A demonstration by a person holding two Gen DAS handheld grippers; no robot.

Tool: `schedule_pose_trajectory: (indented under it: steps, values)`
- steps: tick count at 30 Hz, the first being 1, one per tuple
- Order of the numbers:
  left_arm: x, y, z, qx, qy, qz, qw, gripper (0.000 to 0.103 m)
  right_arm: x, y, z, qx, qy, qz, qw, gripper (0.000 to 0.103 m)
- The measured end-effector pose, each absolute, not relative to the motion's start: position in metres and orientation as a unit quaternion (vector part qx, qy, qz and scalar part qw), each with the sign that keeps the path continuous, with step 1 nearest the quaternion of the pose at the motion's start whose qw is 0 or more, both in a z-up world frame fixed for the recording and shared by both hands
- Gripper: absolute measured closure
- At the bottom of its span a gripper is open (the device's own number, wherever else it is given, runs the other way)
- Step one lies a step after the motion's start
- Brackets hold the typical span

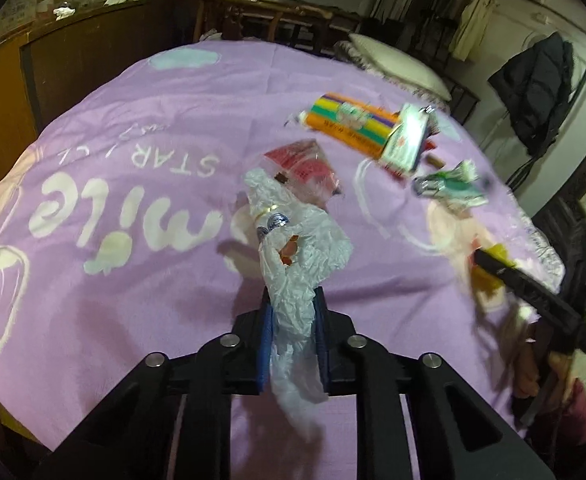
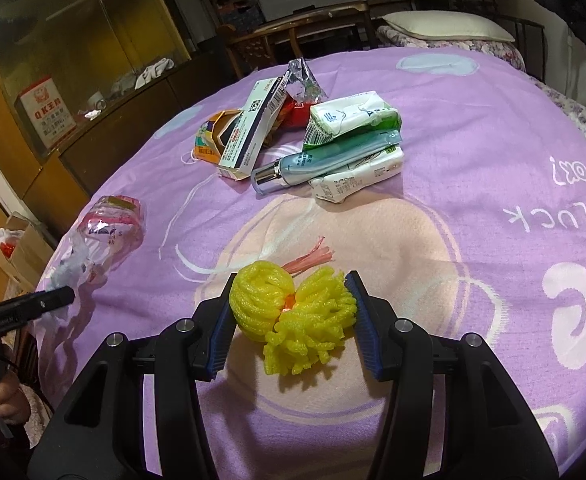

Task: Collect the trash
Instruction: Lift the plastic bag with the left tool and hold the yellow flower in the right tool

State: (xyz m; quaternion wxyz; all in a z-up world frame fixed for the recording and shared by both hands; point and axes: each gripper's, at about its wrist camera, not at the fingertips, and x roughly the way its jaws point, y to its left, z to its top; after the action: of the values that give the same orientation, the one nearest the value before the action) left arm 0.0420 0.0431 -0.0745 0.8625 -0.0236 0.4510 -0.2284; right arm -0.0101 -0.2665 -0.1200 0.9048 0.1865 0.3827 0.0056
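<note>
My left gripper [image 1: 293, 300] is shut on a crumpled white plastic bag [image 1: 297, 248] and holds it above the purple bedspread [image 1: 133, 280]. A red-printed clear wrapper [image 1: 305, 164] lies just beyond the bag. My right gripper [image 2: 291, 280] is open around a yellow foam fruit net [image 2: 293, 312] that lies on the bedspread [image 2: 493, 160]; its jaws stand either side of it. The right gripper also shows at the right of the left wrist view [image 1: 489, 264]. The left gripper's tip [image 2: 53, 296] shows at the left of the right wrist view, with the white bag [image 2: 73, 264].
A pile of trash lies further on: a striped orange box [image 1: 349, 124], a white carton [image 2: 253, 128], tissue packs [image 2: 353, 120], a teal bottle [image 2: 325, 160], foil wrapper [image 2: 301, 80]. A pink straw scrap [image 2: 313, 260] lies behind the net. A pillow [image 2: 445, 26] and wooden cabinets [image 2: 73, 80] border the bed.
</note>
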Motion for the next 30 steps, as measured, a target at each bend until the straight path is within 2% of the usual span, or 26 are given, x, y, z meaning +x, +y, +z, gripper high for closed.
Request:
schedule_pose_trajectory:
  steps: [6, 8, 10, 14, 17, 22, 26, 30]
  values:
    - [0.027, 0.052, -0.009, -0.037, 0.356, -0.267, 0.895, 0.085, -0.011, -0.266, -0.120, 0.186, 0.381, 0.008, 0.906, 0.052]
    - [0.040, 0.046, -0.009, -0.006, 0.360, -0.231, 0.904, 0.085, -0.011, -0.266, -0.120, 0.187, 0.381, 0.008, 0.905, 0.052]
    - [0.045, 0.042, -0.009, -0.018, 0.370, -0.253, 0.894, 0.085, -0.012, -0.267, -0.119, 0.188, 0.379, 0.007, 0.906, 0.052]
    - [0.031, 0.025, 0.020, 0.003, 0.311, -0.283, 0.907, 0.085, -0.012, -0.269, -0.120, 0.194, 0.378, 0.006, 0.905, 0.052]
    - [0.047, 0.005, 0.012, 0.035, 0.337, -0.271, 0.901, 0.085, -0.013, -0.270, -0.119, 0.193, 0.374, 0.008, 0.907, 0.052]
    - [0.045, 0.006, 0.005, 0.011, 0.341, -0.280, 0.897, 0.085, -0.014, -0.272, -0.119, 0.202, 0.372, 0.011, 0.906, 0.052]
    - [0.042, -0.014, -0.022, 0.034, 0.395, -0.298, 0.868, 0.085, -0.013, -0.272, -0.119, 0.203, 0.371, 0.016, 0.906, 0.052]
    - [0.033, -0.014, -0.026, 0.032, 0.388, -0.302, 0.870, 0.085, -0.014, -0.274, -0.119, 0.206, 0.366, 0.021, 0.907, 0.052]
